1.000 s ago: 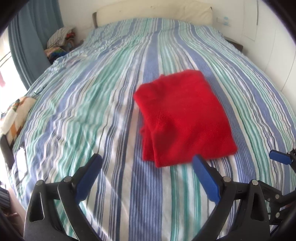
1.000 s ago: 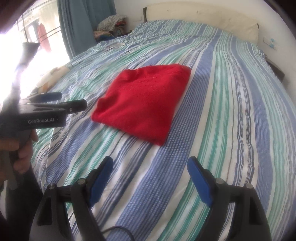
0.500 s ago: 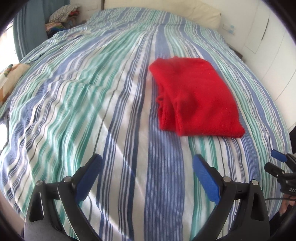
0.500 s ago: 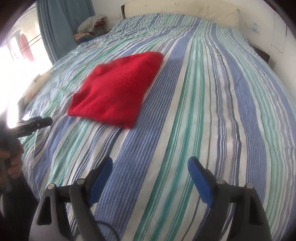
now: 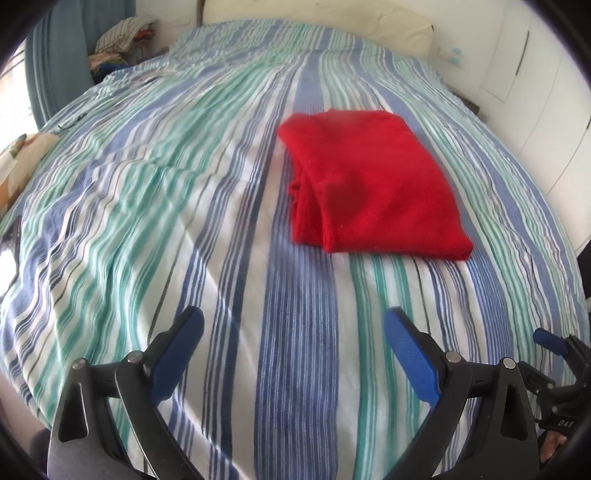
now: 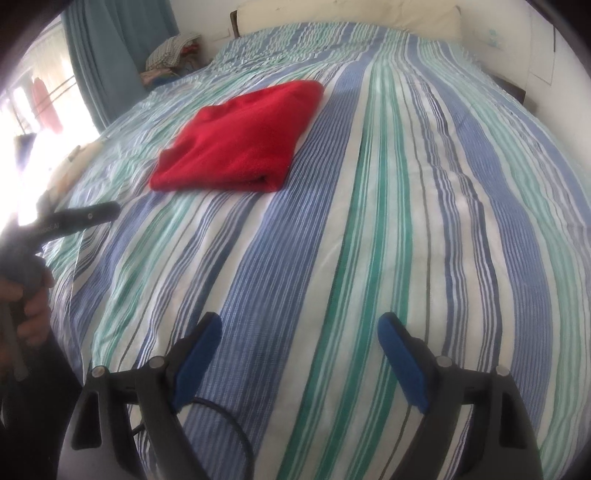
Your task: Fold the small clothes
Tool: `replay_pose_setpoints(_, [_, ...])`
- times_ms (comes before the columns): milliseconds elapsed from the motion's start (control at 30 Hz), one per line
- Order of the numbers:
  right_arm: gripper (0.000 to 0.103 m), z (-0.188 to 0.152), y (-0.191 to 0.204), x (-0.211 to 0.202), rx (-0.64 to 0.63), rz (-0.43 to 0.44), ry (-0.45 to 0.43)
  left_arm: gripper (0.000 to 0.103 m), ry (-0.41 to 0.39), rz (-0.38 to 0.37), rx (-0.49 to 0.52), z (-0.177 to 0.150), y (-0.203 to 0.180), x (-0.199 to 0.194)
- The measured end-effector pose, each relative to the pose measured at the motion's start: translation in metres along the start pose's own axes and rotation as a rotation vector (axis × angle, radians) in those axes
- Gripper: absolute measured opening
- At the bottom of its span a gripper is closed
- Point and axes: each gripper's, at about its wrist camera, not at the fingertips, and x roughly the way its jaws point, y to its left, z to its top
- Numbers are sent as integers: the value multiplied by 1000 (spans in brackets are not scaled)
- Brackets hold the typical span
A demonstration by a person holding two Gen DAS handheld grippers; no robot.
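Across nearly the whole view, striped bedspread (image 5: 155, 206), blue, green and white, rumpled on its left half. Beyond it, cream headboard (image 6: 347, 16), blue curtain (image 6: 110, 55), heap of clothes (image 5: 125, 35) by the far corner. Mid-bed, folded red garment (image 5: 365, 188), flat, unobstructed. Well short of it, left gripper (image 5: 293, 354) and right gripper (image 6: 297, 356), both spread wide, grasping nothing.

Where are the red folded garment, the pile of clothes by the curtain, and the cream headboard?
red folded garment (image 5: 369, 188), left wrist view, middle of top layer.
pile of clothes (image 6: 171, 50), right wrist view, checked top piece.
cream headboard (image 6: 347, 14), right wrist view, its front face.
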Motion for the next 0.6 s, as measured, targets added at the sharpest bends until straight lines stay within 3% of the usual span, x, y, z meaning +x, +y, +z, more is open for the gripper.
replay_pose_setpoints(600, [87,-3,17,-6,-18,37,0,98,-1,29,-29,1,11,-5])
